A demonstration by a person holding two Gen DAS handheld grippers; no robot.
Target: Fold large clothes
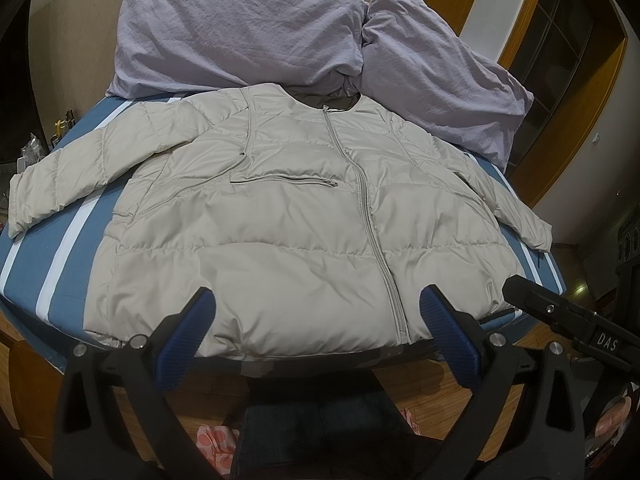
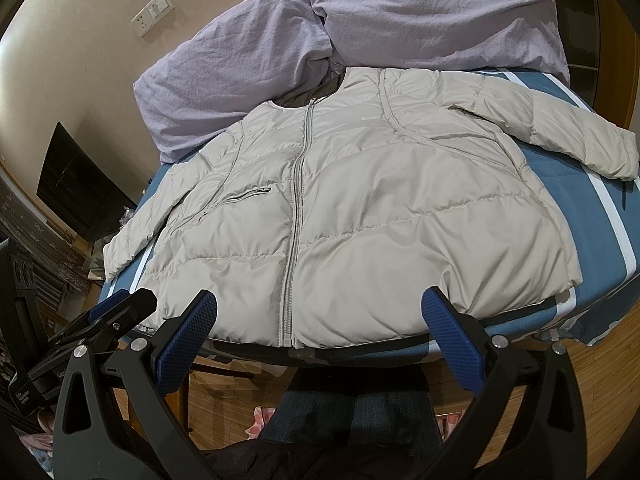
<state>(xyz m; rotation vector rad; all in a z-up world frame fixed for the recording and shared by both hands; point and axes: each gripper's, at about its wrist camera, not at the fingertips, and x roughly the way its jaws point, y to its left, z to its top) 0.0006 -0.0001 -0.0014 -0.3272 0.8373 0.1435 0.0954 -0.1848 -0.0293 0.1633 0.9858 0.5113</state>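
Note:
A beige quilted puffer jacket (image 1: 288,216) lies flat and zipped, front up, on a blue bed with white stripes (image 1: 68,240); both sleeves spread outward. It also shows in the right wrist view (image 2: 360,208). My left gripper (image 1: 318,304) is open and empty, hovering over the jacket's hem at the near bed edge. My right gripper (image 2: 320,308) is open and empty, also over the hem near the zipper's bottom end. The right gripper shows at the lower right of the left wrist view (image 1: 560,312). The left gripper shows at the lower left of the right wrist view (image 2: 116,312).
Two lilac pillows (image 1: 240,28) (image 1: 444,72) lie at the head of the bed against the wall. Wooden floor (image 1: 432,396) and the person's legs (image 1: 320,432) are below the near edge. A wooden door frame (image 1: 592,112) stands to the right; a wall socket (image 2: 154,12) is on the left wall.

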